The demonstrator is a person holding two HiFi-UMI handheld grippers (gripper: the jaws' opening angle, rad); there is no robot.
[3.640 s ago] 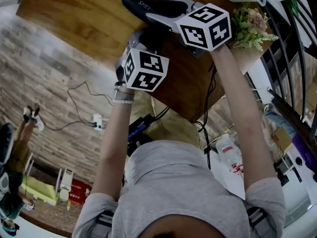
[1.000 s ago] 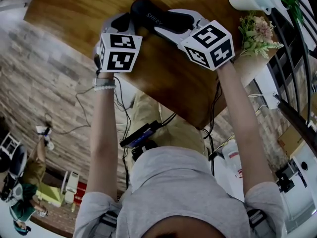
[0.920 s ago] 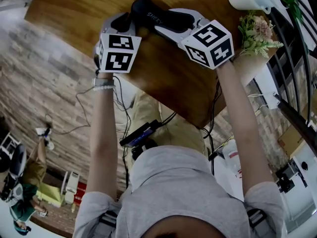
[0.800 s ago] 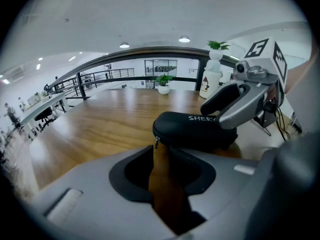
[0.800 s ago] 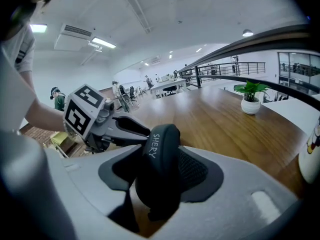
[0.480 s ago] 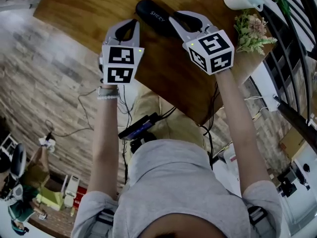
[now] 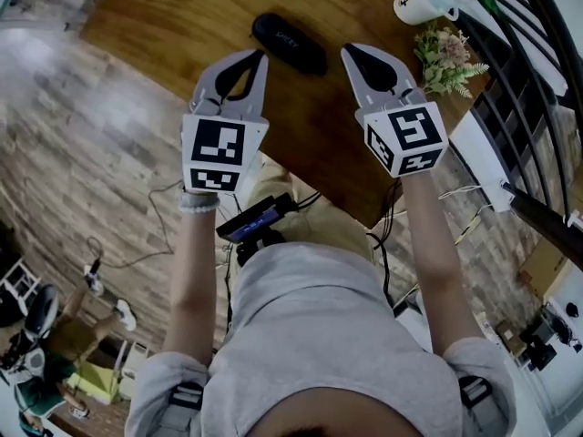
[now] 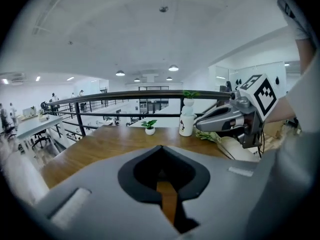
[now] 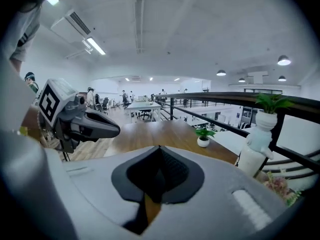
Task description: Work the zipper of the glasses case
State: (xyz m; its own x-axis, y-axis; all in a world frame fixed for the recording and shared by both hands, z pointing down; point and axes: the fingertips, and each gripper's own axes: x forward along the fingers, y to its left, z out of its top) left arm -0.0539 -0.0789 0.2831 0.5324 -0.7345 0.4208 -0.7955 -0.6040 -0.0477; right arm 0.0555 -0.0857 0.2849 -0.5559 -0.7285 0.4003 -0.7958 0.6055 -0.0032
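The black glasses case (image 7: 289, 43) lies on the wooden table (image 7: 173, 16), untouched, between and just beyond the two gripper tips. My left gripper (image 7: 260, 55) is shut and empty, its tip a little left of and nearer than the case. My right gripper (image 7: 347, 50) is also shut and empty, to the case's right. In the left gripper view the jaws (image 8: 161, 147) meet with nothing between them, and the right gripper (image 8: 227, 120) shows alongside. The right gripper view shows its own jaws (image 9: 160, 147) pressed together and the left gripper (image 9: 87, 124). Neither gripper view shows the case.
A white bottle-shaped vase (image 7: 419, 3) and a bunch of flowers (image 7: 446, 55) stand at the table's far right by a black railing (image 7: 524, 71). A small potted plant (image 8: 149, 128) sits farther out. The table's near edge (image 7: 301, 185) runs just under the grippers.
Both grippers have let go of the case and drawn back toward me. The right jaws went from wide open to shut. The case stays on the table.
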